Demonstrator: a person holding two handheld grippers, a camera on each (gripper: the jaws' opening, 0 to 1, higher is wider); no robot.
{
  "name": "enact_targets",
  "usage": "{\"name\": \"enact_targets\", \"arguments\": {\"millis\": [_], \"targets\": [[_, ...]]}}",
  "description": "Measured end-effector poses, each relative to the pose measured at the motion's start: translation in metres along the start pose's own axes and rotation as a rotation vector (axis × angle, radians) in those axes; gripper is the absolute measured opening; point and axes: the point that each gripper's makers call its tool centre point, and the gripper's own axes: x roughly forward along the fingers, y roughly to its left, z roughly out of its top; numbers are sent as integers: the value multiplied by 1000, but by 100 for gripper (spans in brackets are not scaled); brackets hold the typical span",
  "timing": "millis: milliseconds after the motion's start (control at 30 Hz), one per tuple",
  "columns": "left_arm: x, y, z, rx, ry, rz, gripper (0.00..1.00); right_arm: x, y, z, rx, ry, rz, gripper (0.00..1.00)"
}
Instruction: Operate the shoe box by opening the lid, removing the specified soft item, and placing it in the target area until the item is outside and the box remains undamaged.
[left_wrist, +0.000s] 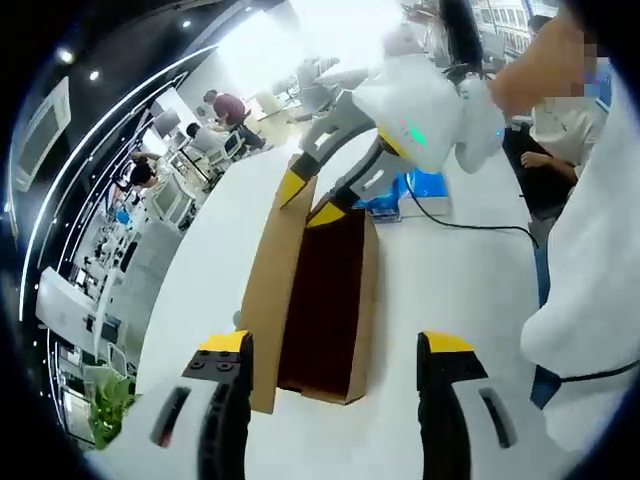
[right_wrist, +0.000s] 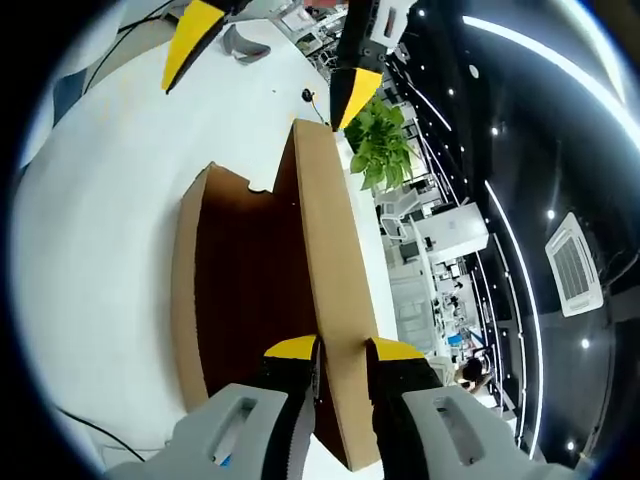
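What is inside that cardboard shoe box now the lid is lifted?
The shoe box shows a dark reddish-brown interior; no item is distinguishable. The right gripper holds the lid up, hiding part of the inside.

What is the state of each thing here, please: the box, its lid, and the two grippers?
Box: open, standing on the white table; inside dark, contents cannot be told.
Lid: raised on edge along one side of the box.
Right gripper: jaws closed on the lid's edge.
Left gripper: jaws apart, holding nothing, at the box's near end.
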Motion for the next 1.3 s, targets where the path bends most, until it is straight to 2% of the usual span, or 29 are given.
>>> {"name": "enact_targets", "arguments": {"millis": [300, 500, 700, 767, 967, 1067, 1300], "targets": [[7, 23, -10, 12, 93, 33, 69, -1, 1, -1, 5, -13, 6, 18], [8, 35, -10, 18, 109, 48, 68, -1, 1, 0, 3, -16, 9, 18], [19, 38, -14, 42, 144, 47, 68, 0, 0, 0, 13, -15, 7, 18], [24, 41, -15, 101, 165, 55, 66, 0, -1, 1, 23, -15, 7, 18], [34, 41, -21, 116, 219, 36, 65, 0, -2, 1, 24, -15, 9, 17], [37, 41, -18, 101, 217, 35, 63, 0, -2, 1, 26, -15, 9, 17], [44, 45, -24, 115, 245, 41, 59, -1, -3, 2, 33, -17, 11, 17]]}}
